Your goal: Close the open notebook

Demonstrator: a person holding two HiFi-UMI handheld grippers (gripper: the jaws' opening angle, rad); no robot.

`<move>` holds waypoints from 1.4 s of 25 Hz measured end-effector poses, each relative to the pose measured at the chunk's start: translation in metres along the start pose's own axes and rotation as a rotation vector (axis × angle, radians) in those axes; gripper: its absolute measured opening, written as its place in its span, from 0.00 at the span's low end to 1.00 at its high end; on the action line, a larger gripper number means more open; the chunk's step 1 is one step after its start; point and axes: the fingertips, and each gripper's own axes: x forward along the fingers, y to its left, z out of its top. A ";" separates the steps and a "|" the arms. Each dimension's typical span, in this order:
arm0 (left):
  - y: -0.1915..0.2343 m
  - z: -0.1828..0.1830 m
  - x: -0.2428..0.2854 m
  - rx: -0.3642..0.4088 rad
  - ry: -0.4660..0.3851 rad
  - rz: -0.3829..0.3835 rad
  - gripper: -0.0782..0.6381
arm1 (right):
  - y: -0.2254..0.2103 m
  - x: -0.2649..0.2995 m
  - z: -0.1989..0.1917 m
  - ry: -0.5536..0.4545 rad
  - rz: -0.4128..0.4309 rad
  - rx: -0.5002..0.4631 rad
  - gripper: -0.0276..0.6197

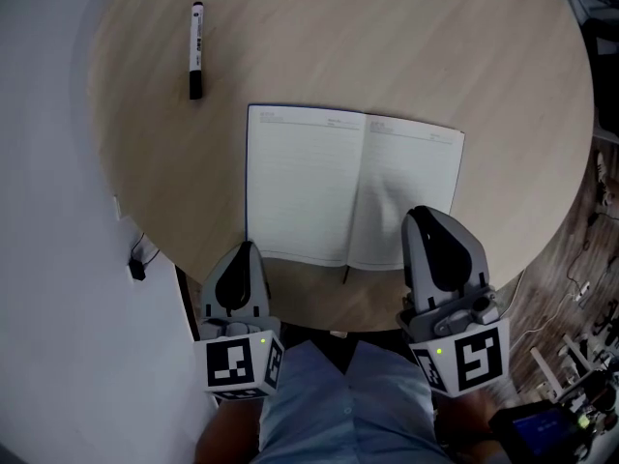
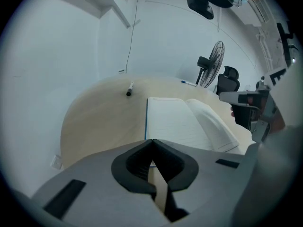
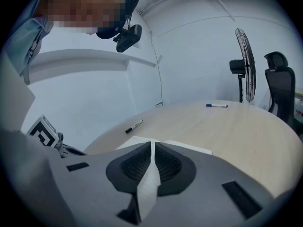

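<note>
Here we see the notebook (image 1: 319, 187) lying open and flat-backed on the round wooden table (image 1: 387, 46), close to the near edge, its spine running away from us. A black marker (image 1: 195, 49) lies well apart from it toward the far left, and a second, blue-capped marker (image 3: 217, 106) rests on the far side of the tabletop. Our left gripper (image 1: 246, 247) sits low at the notebook's near left corner with its jaws brought fully together; the dark pads meet at the tip right where the blue edge of the cover ends, and we cannot tell whether that edge is nipped between them. Our right gripper (image 1: 418, 213) hangs over the lower part of the right-hand page (image 1: 411, 162), and its own view shows the jaws closed on a white sheet that runs as a narrow strip down between the pads. From the left gripper view that right page bows upward off the block of pages beneath it. Beyond the table stand a pedestal fan (image 3: 244, 65) and a black office chair (image 3: 280, 79) against the white wall.
</note>
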 end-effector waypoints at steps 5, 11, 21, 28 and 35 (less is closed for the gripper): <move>-0.015 0.021 -0.027 0.013 -0.033 -0.019 0.13 | 0.006 -0.013 0.019 -0.023 0.007 -0.017 0.13; -0.045 0.052 -0.063 0.048 -0.091 -0.093 0.14 | 0.022 -0.034 0.058 -0.066 0.040 -0.091 0.13; -0.110 0.076 -0.111 0.152 -0.165 -0.222 0.14 | 0.025 -0.074 0.115 -0.157 0.026 -0.130 0.13; -0.151 0.081 -0.117 0.196 -0.177 -0.283 0.14 | 0.007 -0.093 0.129 -0.194 0.003 -0.132 0.13; -0.188 0.086 -0.113 0.236 -0.207 -0.353 0.14 | -0.016 -0.101 0.126 -0.199 -0.027 -0.117 0.13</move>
